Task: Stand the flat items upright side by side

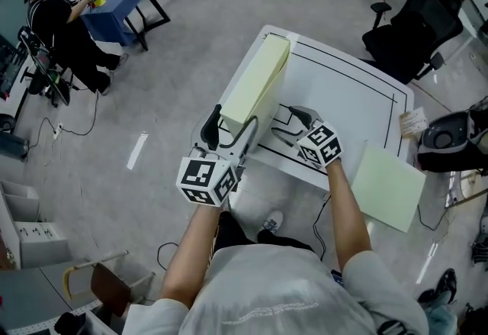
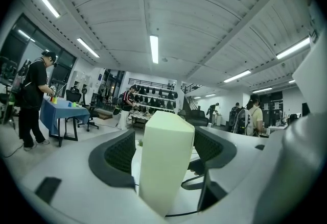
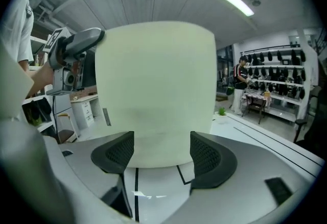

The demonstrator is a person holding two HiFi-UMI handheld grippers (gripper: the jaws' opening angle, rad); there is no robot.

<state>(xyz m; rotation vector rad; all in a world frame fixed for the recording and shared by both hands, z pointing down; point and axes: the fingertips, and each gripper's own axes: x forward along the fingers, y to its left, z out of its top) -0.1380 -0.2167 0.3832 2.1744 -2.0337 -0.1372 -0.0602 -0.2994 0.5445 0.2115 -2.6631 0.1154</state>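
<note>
pale green rectangular slab (image 1: 258, 89) stands on edge, centre frame, on the white table (image 1: 358, 104). left gripper (image 1: 231, 131) straddles its near end, jaws spread; right gripper (image 1: 296, 121) likewise unclosed. likely light, stiff, tippy: grip the narrow end low.

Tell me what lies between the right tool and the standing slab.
Nothing: in the right gripper view, only bare white table with black lines separates the right tool from the slab.

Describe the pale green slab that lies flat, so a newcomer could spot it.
Find the white table with black lines. Just off its right side lies a pale green square slab. Unlike its twin standing on edge on the table, it lies flat.
</note>
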